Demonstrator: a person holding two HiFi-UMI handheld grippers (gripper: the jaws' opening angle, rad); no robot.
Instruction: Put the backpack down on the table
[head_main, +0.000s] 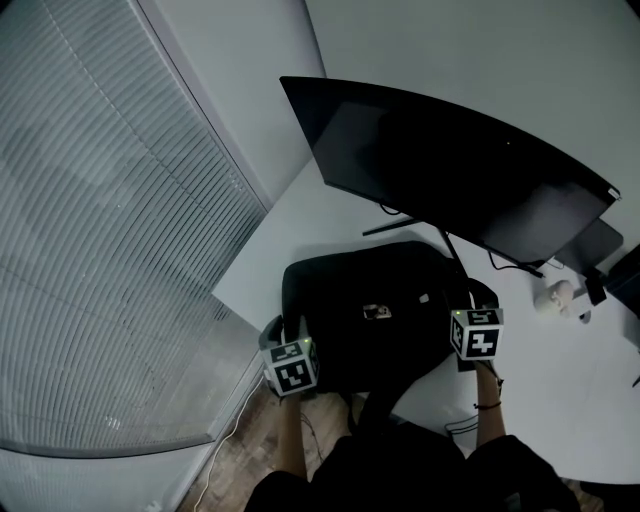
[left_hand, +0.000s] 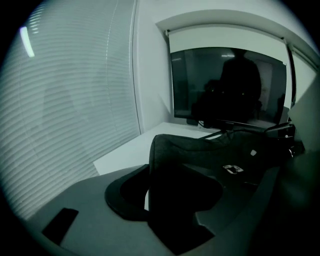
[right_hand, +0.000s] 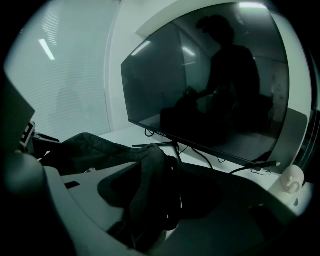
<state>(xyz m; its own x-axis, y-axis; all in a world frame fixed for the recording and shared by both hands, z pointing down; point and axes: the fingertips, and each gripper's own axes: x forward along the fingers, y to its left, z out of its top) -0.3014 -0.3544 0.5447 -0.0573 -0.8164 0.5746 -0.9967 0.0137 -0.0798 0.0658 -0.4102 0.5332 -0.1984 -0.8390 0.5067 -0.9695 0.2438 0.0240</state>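
Along the bottom edge of the head view, two forearms (head_main: 291, 435) over a strip of brown wooden floor (head_main: 240, 440), a thin dark band (head_main: 488, 405) around the one on the right. Just above, left gripper (head_main: 287, 335) at the lower-left edge of a black fabric backpack (head_main: 370, 300), marker cube toward the camera. Jaws apart in the left gripper view, a dark fold of the bag upright between them, a sliver of white showing between fabric and the left-hand pad; no clamp. Right gripper (head_main: 472, 300) at the right edge of the same bag, right of centre in the head view. Jaws spread wide there too, a bunched black fold standing between them and leaning toward the left-hand pad, not squeezed. Backpack itself resting on the white bench (head_main: 560, 400) at its near edge, centre of the head view, a small pale tag (head_main: 376, 312) on the upper face. Farther up, a thin black monitor foot (head_main: 400, 228) and loose black cables (head_main: 505, 262) just behind the bag. Off to the right, a small white rounded figure (head_main: 558, 295), apart from the bag. Beyond, a large black curved monitor (head_main: 440, 170), screen dark, across the upper right. Filling the left side, a pale grey slatted window blind (head_main: 100, 250).
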